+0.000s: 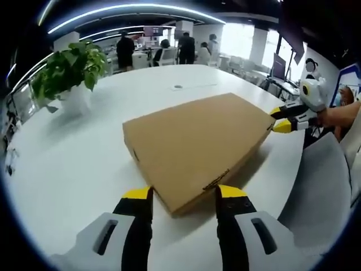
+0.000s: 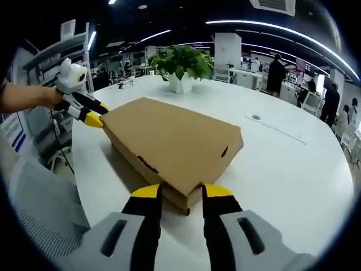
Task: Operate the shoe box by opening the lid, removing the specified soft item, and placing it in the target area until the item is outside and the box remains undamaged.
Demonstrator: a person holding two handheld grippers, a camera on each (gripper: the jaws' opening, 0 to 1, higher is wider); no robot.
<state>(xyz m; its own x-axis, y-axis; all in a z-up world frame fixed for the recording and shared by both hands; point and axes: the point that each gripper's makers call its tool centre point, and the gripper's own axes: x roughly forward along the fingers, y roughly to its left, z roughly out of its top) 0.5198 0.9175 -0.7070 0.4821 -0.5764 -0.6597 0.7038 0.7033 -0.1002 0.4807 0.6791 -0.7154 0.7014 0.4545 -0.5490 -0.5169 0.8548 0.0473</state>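
Here the closed cardboard shoe box (image 1: 194, 145) lies lengthwise between my tongs on the white tabletop (image 1: 67, 169), my left gripper (image 1: 184, 195) and right gripper (image 2: 175, 193) each spread around opposite corners.

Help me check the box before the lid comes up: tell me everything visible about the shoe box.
The shoe box is plain brown cardboard, flat and rectangular, lid shut, lying on the white table. Small dark slots show in its side walls and dark print along one lid edge. No dents or tears show. The left gripper straddles one corner with open jaws, and the right gripper straddles the opposite corner the same way. Whether the jaws touch the cardboard is unclear.
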